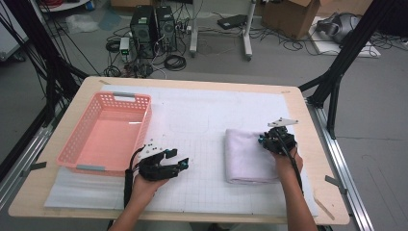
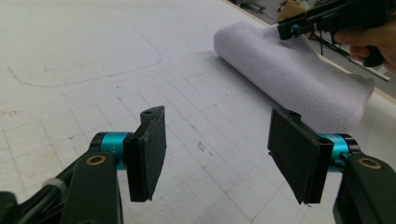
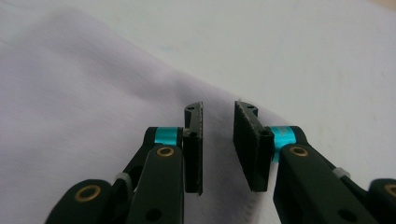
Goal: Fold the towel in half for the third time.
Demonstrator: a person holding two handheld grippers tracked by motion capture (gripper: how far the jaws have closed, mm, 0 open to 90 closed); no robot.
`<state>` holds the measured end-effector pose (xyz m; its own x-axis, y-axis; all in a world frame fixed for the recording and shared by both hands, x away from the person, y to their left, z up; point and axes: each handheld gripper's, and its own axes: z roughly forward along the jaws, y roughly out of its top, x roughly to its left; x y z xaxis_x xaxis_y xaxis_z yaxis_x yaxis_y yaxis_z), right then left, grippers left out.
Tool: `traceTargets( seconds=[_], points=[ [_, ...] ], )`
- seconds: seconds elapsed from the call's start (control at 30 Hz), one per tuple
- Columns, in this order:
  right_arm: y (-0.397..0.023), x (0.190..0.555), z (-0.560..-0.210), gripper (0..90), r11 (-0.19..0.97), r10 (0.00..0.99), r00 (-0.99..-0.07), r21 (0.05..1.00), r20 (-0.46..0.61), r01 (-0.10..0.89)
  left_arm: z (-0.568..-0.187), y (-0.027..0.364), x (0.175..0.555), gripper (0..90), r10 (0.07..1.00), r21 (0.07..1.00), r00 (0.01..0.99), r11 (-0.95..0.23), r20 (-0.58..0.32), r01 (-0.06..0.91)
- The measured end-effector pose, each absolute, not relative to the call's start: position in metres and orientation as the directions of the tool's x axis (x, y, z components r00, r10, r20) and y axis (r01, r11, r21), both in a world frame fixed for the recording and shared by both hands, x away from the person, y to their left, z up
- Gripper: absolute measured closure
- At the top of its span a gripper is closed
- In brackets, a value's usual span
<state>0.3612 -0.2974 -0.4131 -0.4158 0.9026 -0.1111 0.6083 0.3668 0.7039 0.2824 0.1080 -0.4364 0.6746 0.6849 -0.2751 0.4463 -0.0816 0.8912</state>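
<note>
High view: folded white towel [image 1: 250, 156] lying flat on the desk [image 1: 96, 202], right of centre, on the white gridded mat [image 1: 202, 144].
Right gripper [image 1: 263, 140]: at the towel's far right edge, held from below by the right hand [image 1: 288, 161].
Right jaws: narrowly parted over the cloth, no fold visibly pinched between the pads.
Left gripper [image 1: 180, 159]: resting low on the mat, beside the pink basket [image 1: 77, 144], well apart from the towel.
Left jaws: spread wide, nothing between them.
Left gripper view: towel [image 2: 289, 79] ahead to the right, right gripper [image 2: 289, 29] above its far end.
</note>
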Motion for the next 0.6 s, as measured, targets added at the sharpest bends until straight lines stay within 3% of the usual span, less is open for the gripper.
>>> traceTargets(
  seconds=[0.17,0.27,0.43,0.6],
  points=[
    [-0.319,0.364,-0.426,72.0,0.239,0.954,-0.296,0.722,-0.050,0.649,-0.436,0.109,0.282,37.5,0.685,0.891,0.674,-0.079,-0.278,0.447],
    [-0.326,0.360,-0.422,64.1,0.201,0.965,-0.258,0.740,-0.039,0.642,-0.437,0.110,0.283,37.5,0.684,0.892,0.675,-0.078,-0.276,0.444],
    [-0.338,0.336,-0.414,60.9,0.156,0.940,-0.335,0.801,0.059,0.578,-0.436,0.110,0.283,37.4,0.685,0.894,0.674,-0.074,-0.277,0.442],
    [-0.341,0.301,-0.419,55.4,0.210,0.894,-0.444,0.815,0.064,0.540,-0.436,0.110,0.282,37.1,0.686,0.894,0.672,-0.072,-0.278,0.443]
  ],
)
